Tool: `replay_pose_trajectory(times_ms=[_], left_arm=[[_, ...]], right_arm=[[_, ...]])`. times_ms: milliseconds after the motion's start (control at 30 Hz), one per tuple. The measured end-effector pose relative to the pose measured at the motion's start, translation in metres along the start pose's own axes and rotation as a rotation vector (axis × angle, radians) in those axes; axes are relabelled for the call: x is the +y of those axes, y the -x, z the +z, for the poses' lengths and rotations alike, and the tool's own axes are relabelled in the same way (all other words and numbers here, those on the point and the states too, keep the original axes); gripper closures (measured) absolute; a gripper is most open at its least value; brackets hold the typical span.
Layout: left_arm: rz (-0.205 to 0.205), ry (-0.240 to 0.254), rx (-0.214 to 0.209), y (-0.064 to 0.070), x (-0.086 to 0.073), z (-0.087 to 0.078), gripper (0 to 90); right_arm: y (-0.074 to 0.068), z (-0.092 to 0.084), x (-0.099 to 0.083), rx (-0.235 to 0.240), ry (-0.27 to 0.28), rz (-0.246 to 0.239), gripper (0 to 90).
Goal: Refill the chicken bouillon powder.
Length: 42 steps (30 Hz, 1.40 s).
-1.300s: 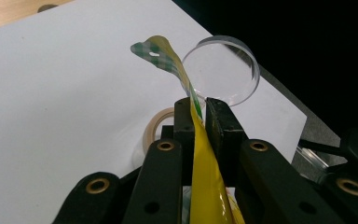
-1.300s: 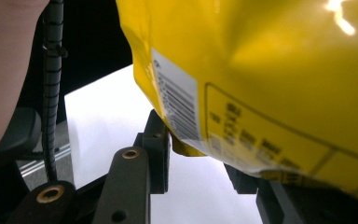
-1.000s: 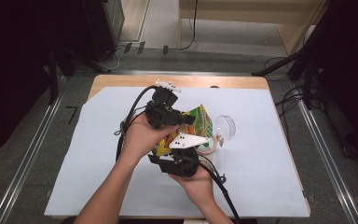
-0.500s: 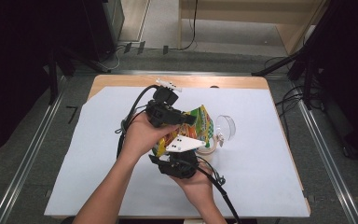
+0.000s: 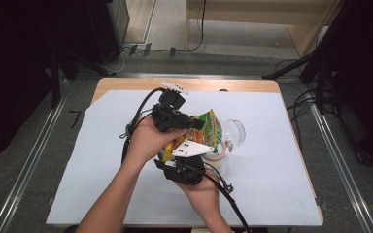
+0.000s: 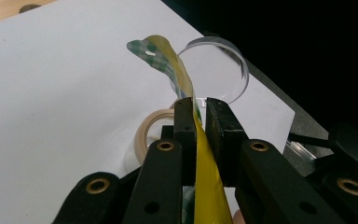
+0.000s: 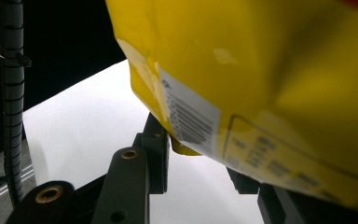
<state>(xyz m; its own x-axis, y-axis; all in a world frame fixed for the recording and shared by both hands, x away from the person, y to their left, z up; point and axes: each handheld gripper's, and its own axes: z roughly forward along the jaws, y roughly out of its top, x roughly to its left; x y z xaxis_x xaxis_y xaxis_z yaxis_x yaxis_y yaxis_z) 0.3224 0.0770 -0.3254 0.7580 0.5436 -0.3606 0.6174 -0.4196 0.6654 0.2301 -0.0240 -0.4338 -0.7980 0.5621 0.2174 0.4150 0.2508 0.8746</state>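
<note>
Your left hand-held gripper [image 6: 198, 122] pinches the bag [image 6: 182, 77]; it's light, floppy, slippery, so hold its flat edge.

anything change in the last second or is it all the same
Nothing visibly changed. The left gripper stays clamped on the edge of the yellow snack bag, the right gripper stays at the bag's lower end, and the clear cup and tape roll lie where they were.
</note>
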Motion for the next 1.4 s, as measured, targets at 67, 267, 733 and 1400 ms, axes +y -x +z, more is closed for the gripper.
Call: replay_pose_trajectory(times_ms=[67,267,733,1400], left_arm=[[-0.001,-0.002,0.004,-0.001,0.001,-0.001,83.3],[-0.004,0.007,-0.009,-0.005,0.004,-0.006,82.8],[0.0,0.014,-0.038,-0.008,0.004,-0.003,79.0],[0.037,0.021,-0.011,0.004,0.005,-0.006,83.5]], right_arm=[[-0.001,0.0,0.001,-0.002,0.001,-0.002,64.8],[-0.005,-0.001,0.005,0.003,0.022,-0.031,65.0],[-0.001,0.007,0.006,0.03,0.026,0.028,65.2],[-0.003,0.008,0.005,0.018,0.042,0.032,67.5]])
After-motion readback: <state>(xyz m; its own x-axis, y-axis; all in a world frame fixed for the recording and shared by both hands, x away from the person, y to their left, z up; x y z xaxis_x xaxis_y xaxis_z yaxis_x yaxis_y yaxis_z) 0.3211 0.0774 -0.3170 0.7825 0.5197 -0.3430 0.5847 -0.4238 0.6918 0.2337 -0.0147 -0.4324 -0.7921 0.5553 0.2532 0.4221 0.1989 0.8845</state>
